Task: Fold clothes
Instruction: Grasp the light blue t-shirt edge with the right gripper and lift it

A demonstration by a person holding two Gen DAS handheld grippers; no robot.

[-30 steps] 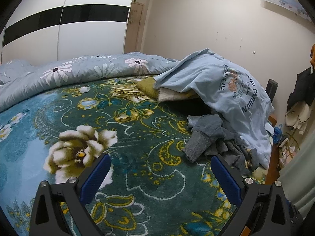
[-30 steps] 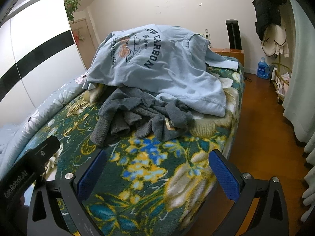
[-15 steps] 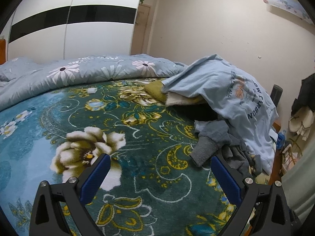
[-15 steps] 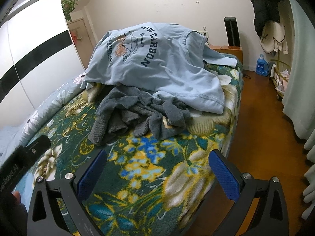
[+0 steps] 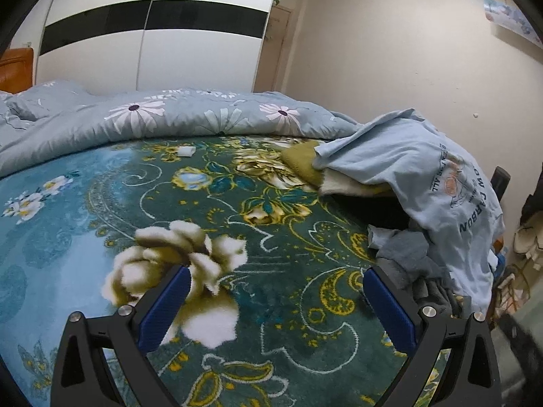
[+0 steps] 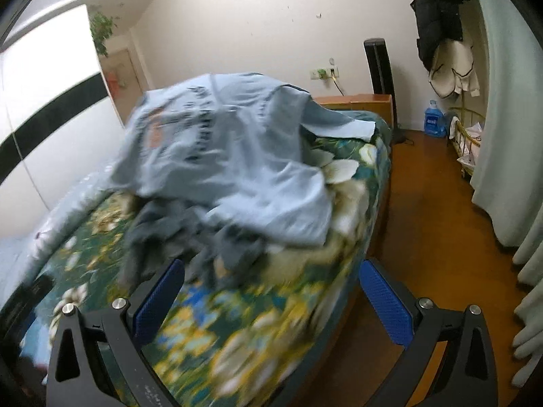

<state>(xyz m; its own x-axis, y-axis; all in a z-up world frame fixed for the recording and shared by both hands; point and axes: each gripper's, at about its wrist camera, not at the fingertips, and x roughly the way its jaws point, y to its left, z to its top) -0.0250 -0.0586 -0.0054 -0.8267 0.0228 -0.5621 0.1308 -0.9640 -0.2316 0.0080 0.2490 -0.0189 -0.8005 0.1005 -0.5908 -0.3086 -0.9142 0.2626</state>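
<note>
The bed (image 5: 101, 203) is covered by a flowered green blanket (image 5: 278, 244), with a pale blue quilt (image 5: 169, 122) bunched along its far side; the clothes are heaped at the end of the bed nearest the wall, well ahead of both grippers. The heap is topped by a light blue shirt (image 6: 230, 149) with dark printed lettering, draped over a hidden mound; a crumpled grey garment (image 6: 190, 234) is lodged just below its hem, touching it, and a yellow-green cloth (image 5: 302, 162) is seen under the shirt's far edge. The left gripper (image 5: 275, 305) is held above bare blanket, its fingers spread wide with nothing between them; the right gripper (image 6: 271, 298) is likewise wide apart and empty, aimed at the grey garment near the bed's edge. The right view is smeared by motion, so fine detail of the heap cannot be read. Several slips are judged possible from here: the grey garment could be pinched together with the shirt's hem, since the two overlap, and both would then be dragged; a bunched fold rather than a single edge could be taken, so the piece would not spread flat; the plush blanket could be caught in a low grasp; cloth pulled towards the bed's edge could be dropped to the floor (image 6: 434, 230).
</note>
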